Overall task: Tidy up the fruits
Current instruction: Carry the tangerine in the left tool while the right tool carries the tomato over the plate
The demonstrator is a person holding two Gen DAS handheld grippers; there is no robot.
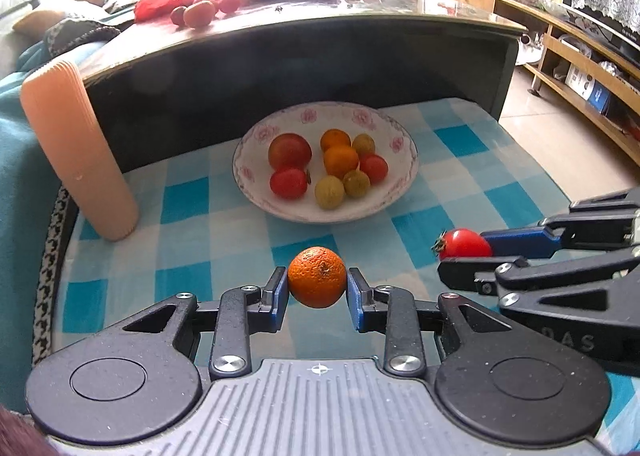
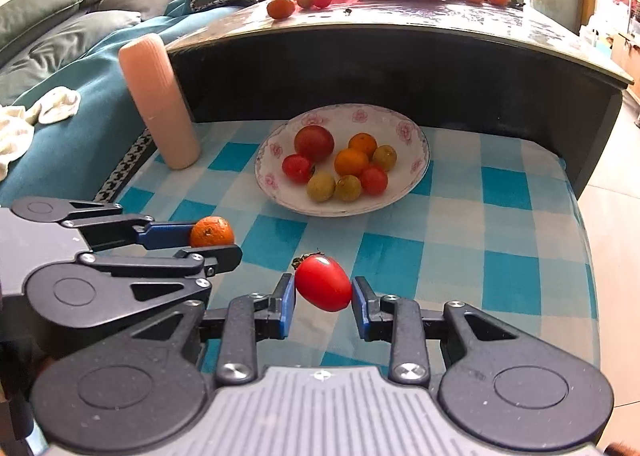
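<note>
While your left tongs (image 1: 317, 288) grip a small orange (image 1: 317, 277) between their blue pads at the lower centre of the left wrist view, your right tongs (image 2: 323, 296) clamp a red tomato (image 2: 323, 282) the same way at the lower centre of the right wrist view. Each pair is closed down only to the width of its fruit, pads pressing both sides. You can see each tool in the other's frame: the right tongs (image 1: 464, 256) come in from the right edge, the left tongs (image 2: 214, 242) from the left edge. Both fruits sit above the blue-and-white checked cloth (image 1: 460, 160). Higher in both frames, at centre, a flowered white plate (image 1: 396, 144) rests on that cloth with tomatoes, oranges and yellow-green fruits in it. A ribbed peach-coloured cylinder (image 1: 76, 144) stands left of the plate, and a dark desk (image 1: 300, 68) rises behind.
</note>
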